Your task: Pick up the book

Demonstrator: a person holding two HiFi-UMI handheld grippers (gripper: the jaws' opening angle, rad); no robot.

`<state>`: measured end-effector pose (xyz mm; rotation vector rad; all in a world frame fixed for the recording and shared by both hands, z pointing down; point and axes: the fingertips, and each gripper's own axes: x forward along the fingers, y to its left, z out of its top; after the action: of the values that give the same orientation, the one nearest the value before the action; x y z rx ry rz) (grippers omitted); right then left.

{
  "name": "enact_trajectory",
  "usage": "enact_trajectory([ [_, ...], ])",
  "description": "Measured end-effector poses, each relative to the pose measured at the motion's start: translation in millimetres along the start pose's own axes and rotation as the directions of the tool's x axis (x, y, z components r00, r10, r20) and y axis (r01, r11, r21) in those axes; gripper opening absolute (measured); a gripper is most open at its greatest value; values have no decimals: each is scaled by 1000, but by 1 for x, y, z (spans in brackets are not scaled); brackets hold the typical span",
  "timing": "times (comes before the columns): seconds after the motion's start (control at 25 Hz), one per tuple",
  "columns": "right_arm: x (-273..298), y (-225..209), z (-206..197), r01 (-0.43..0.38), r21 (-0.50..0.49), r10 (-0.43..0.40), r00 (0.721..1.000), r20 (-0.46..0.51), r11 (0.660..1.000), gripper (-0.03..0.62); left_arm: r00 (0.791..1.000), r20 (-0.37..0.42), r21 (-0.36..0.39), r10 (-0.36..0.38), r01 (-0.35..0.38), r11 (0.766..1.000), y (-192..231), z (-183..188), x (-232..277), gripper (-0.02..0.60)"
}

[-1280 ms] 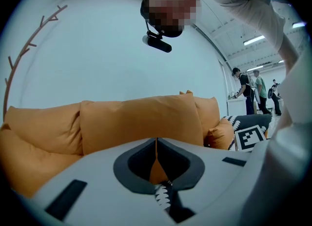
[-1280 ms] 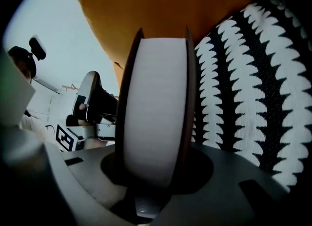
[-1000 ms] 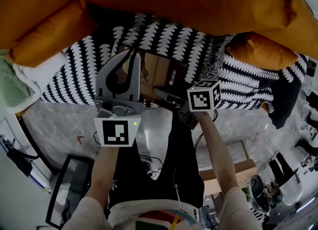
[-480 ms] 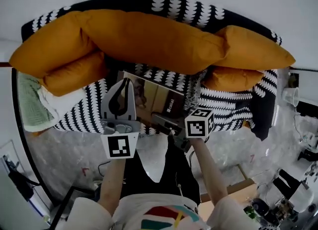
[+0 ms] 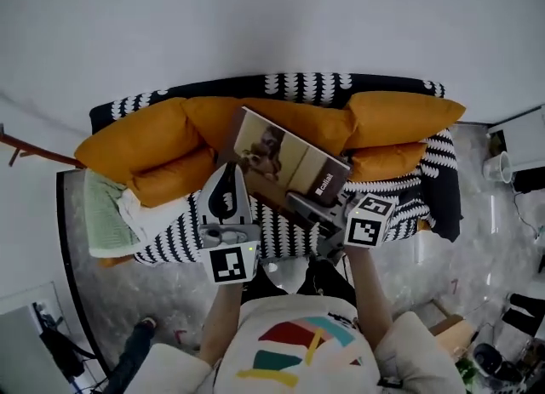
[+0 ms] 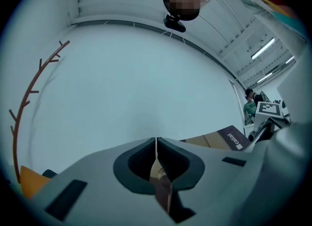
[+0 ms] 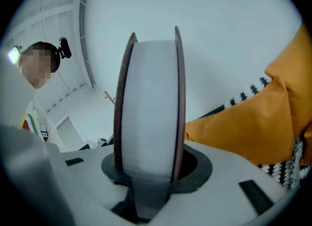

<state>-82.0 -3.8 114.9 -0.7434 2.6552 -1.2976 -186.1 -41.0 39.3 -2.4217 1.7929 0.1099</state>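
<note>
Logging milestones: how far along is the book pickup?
Done: the book is gripped and looks lifted clear of the sofa. In hand: the right gripper clamps its full thickness, and the left gripper pinches a thin edge. Left: nothing visible for the pickup itself.

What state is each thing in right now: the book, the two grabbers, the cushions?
book: up off the sofa, tilted, held by both grippers.
right gripper: shut on the book's thick block of pages.
left gripper: shut on a thin edge of the book.
orange cushions: lying along the sofa's back.
</note>
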Motion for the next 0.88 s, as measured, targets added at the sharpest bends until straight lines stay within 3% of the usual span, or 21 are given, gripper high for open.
enact_trajectory([
  [0.12,-15,31,24,13,-76,-7,997,73,997,158,999,46,7,-28,27,1000,-8,36,-4,17],
  [0.32,-41,73,47,3,-177,28,984,175,984,158,985,136,78,-106,96,992,-25,87,-5,17],
  [0.48,-49,93,56,-19,-201,66,972,225,979,158,974,189,140,-129,103,985,-26,117,-2,17],
  [0.72,-51,107,62,-82,-184,130,956,264,980,158,975,203,165,-92,59,985,-14,128,-12,17],
  [0.88,-53,112,65,-63,-245,124,963,240,967,158,980,189,158,-68,38,987,-9,125,-15,17],
])
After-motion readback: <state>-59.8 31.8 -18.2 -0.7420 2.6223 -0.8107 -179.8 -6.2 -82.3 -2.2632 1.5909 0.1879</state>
